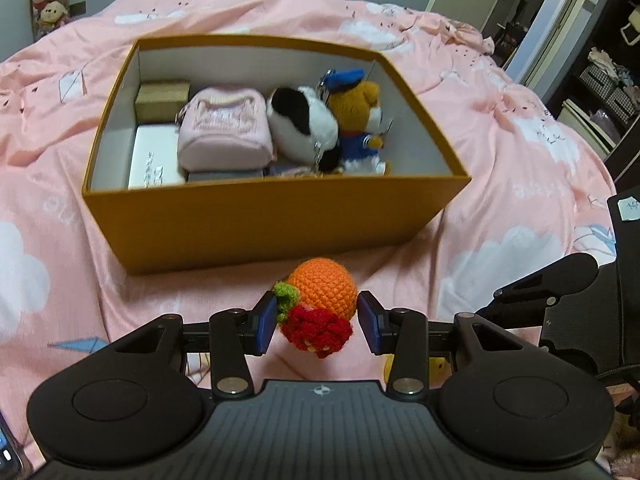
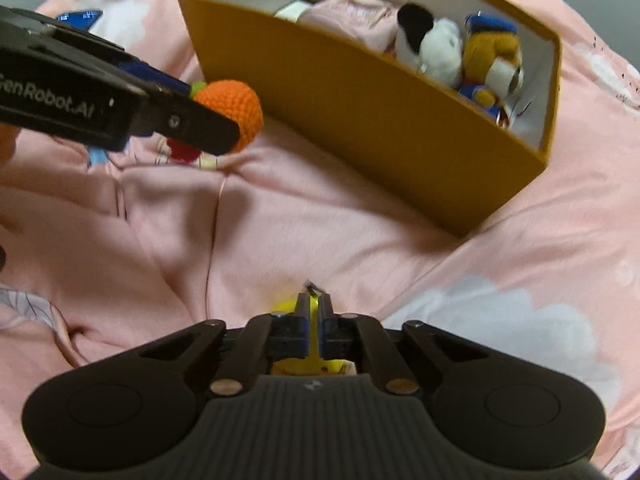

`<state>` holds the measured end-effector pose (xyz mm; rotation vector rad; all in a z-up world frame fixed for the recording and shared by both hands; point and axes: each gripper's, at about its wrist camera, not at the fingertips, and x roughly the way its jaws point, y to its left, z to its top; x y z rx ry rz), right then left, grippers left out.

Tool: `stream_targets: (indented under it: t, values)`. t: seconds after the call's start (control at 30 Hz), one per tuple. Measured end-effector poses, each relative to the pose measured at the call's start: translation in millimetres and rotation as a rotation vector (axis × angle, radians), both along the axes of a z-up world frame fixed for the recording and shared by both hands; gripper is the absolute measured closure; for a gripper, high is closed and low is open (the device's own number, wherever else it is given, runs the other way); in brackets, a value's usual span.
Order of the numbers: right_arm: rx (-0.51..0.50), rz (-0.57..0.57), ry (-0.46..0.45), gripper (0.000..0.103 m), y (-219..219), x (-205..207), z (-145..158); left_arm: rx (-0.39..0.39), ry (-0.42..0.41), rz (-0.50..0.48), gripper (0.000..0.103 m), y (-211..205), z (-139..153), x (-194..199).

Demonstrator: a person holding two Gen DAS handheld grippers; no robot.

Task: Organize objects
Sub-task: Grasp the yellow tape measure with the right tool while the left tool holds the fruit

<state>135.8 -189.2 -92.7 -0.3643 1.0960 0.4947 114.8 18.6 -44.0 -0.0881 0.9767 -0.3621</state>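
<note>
Box (image 1: pixel 276 216) sits on the pink bed cover (image 1: pixel 500 168), open top, orange outside, white inside. Left wrist view sees deep into it: white case (image 1: pixel 154 160) and tan carton (image 1: pixel 162 98) at the left, pink pouch (image 1: pixel 224 132), black-and-white plush (image 1: pixel 304 120), brown plush in blue cap (image 1: pixel 360 116). Right wrist view sees the box (image 2: pixel 400 120) from its corner, so the left-hand items are mostly hidden; both plush toys (image 2: pixel 432 48) (image 2: pixel 494 64) show clearly.

Left gripper (image 1: pixel 318 322): jaws part-open around a crochet toy (image 1: pixel 322 292), orange ball with red and green bits, just in front of the box. Left pad seems to touch the green bit; a gap shows at the right pad. Can't tell if it's gripped or only bracketed. Right view shows the same gripper (image 2: pixel 224 128) from the side, the toy (image 2: pixel 236 108) at its tip above the cover.

Right gripper (image 2: pixel 316 312): jaws nearly together, clenched on a thin yellow thing (image 2: pixel 314 344), low over the cover, well short of the box. Only a sliver shows between the pads; identity unclear. Left view catches a bit of yellow (image 1: pixel 436 364) behind its own right finger.
</note>
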Motion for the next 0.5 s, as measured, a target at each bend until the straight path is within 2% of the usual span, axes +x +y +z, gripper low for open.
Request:
stream_targets:
  t: [0.07,0.1,0.13,0.2,0.5]
  values:
    - [-0.012,0.019,0.003,0.092,4,-4,-1,0.007,-0.004,-0.007,0.054,-1,1,0]
    - [-0.022,0.034,0.009,0.081,7,-6,-5,0.009,-0.001,-0.01,0.054,-2,0,0]
    - [-0.027,0.05,0.021,0.063,14,-9,-6,0.009,0.004,-0.012,0.054,-2,-1,0]
    - [-0.046,0.077,0.034,0.054,19,-10,-14,0.011,0.019,-0.015,0.054,-2,-4,-1]
    - [-0.098,0.084,0.067,0.049,23,-1,-37,0.009,0.043,-0.02,0.054,-1,-11,-2]
